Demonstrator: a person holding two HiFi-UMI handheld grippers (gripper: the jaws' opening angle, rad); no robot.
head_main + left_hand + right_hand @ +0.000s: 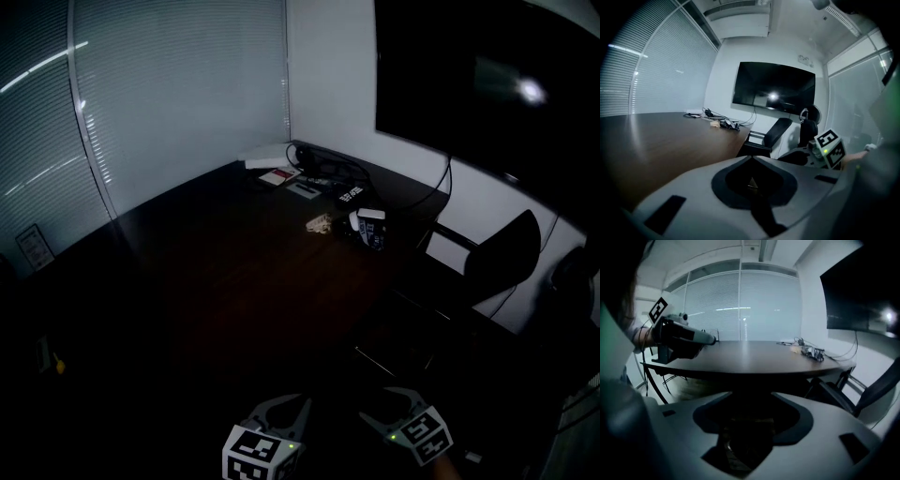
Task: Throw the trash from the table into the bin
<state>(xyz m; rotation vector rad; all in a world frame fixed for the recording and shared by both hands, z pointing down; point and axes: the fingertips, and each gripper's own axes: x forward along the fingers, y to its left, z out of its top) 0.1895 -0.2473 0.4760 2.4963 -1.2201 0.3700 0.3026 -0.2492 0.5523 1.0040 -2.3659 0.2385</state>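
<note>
Dim meeting room: dark wooden desk (234, 281) before closed blinds (169, 94) and wall screen (487, 75). Crumpled paper scrap (319, 223) at desk's far end, just beside cables (323, 169) and small box (369, 228). Left gripper (752, 158): jaws closed together, empty. Right gripper (752, 397): jaws wide apart, gripping nothing. Both at near edge, well apart from scrap.

Left claw (284, 407) and right claw (382, 407) held side by side and apart at the head view's lower edge, both pointing forward and slightly downward, marker cubes facing up, left jaws closed together, right jaws spread apart.
</note>
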